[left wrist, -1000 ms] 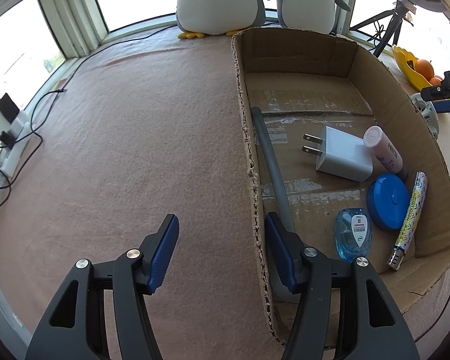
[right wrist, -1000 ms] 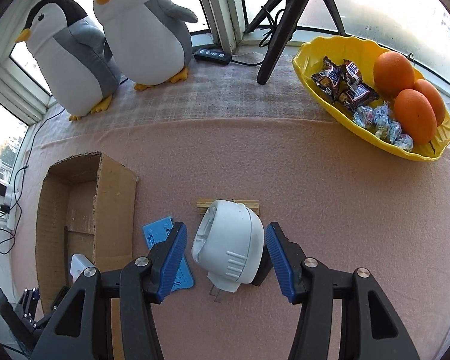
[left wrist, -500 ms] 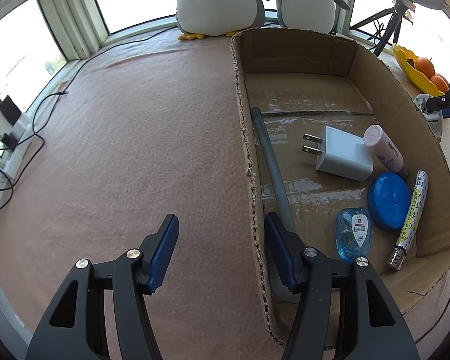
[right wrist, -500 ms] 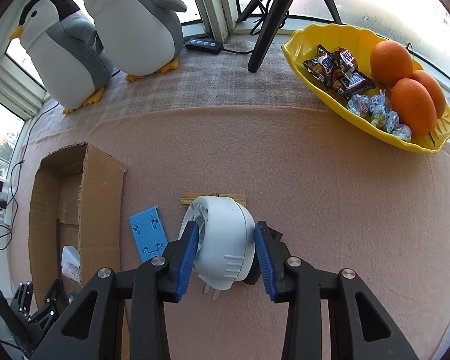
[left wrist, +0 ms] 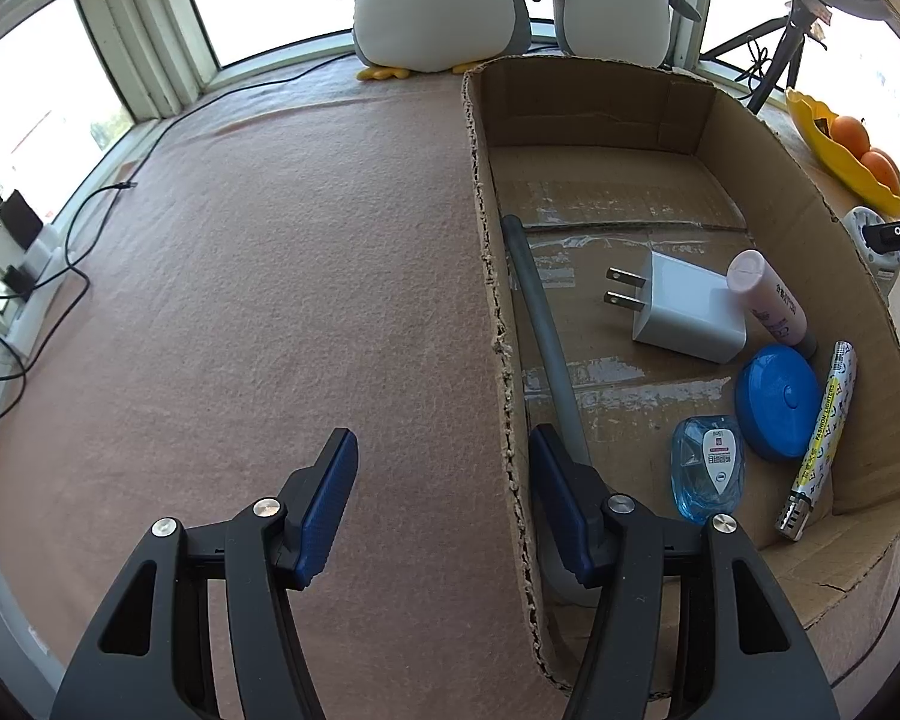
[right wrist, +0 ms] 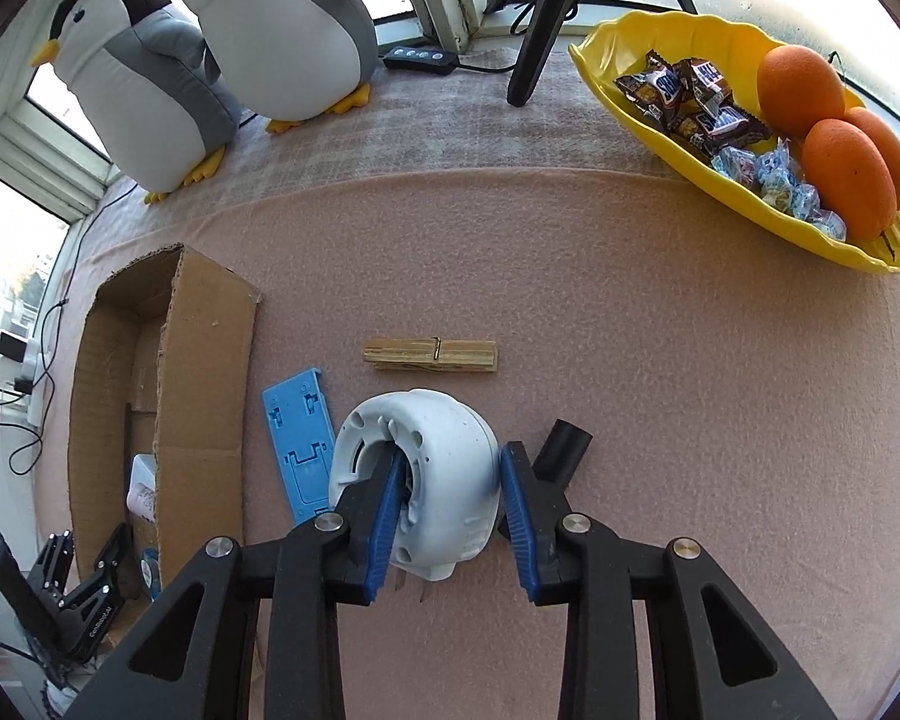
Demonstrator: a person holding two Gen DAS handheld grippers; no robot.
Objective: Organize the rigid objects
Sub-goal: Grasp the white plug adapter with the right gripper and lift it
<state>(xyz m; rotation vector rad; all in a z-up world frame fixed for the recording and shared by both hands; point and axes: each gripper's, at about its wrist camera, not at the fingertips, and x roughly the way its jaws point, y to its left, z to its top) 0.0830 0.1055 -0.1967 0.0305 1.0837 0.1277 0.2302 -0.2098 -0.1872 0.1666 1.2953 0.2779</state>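
A white round plug adapter (right wrist: 444,438) lies on the pink felt between the fingers of my right gripper (right wrist: 453,459). Its jaws are closing: the left pad sits in the adapter's hollow and the right pad presses on its outer side. Around it lie a blue plastic plate (right wrist: 297,438), a wooden clothespin (right wrist: 431,355) and a black tube (right wrist: 561,450). My left gripper (left wrist: 441,438) stands open astride the left wall of the cardboard box (left wrist: 498,330), without touching it. The box holds a grey rod (left wrist: 540,324), a white charger (left wrist: 684,312), a pink bottle (left wrist: 771,306), a blue lid (left wrist: 777,399) and a lighter (left wrist: 822,432).
A yellow bowl (right wrist: 720,192) with oranges and sweets stands at the far right. Two plush penguins (right wrist: 282,42) and a tripod leg (right wrist: 534,48) stand by the window. Cables and a power strip (left wrist: 18,240) run along the left edge.
The right gripper's jaws have narrowed from wide apart around the white adapter to pressing on it, the left finger now inside its hollow. The left gripper has stayed still.
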